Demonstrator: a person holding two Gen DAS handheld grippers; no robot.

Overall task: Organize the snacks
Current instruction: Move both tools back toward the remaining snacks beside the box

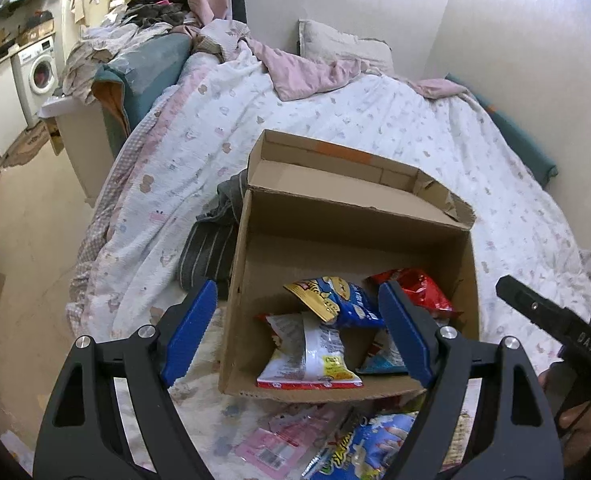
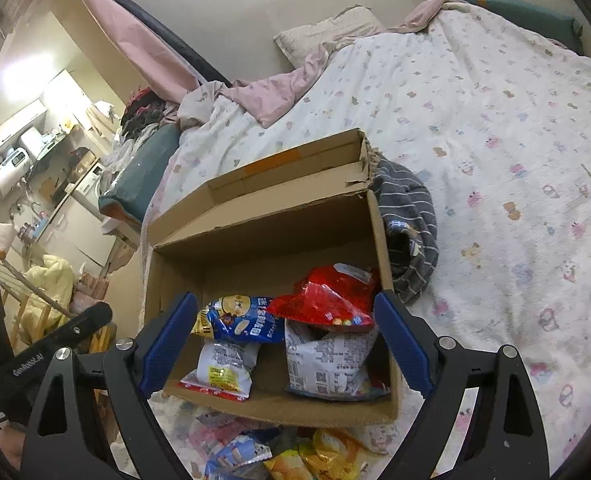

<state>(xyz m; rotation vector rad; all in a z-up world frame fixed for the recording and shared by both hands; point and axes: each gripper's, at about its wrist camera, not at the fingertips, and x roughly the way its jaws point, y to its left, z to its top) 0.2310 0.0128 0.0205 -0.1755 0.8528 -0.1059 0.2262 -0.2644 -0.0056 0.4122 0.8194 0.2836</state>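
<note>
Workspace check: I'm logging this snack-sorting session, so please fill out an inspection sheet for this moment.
Surface: bed with a patterned white quilt, rumpled.
Job's things: open cardboard box on the bed, holding a red bag, a blue bag and white packets; more snack packets lie loose in front of the box.
Clutter: striped grey garment beside the box; pink blanket; clothes pile.
Grippers: left tongs and right tongs both open, empty, above the box.
Cables: nothing seen.
Surroundings: pillow, washing machine, wall.
</note>
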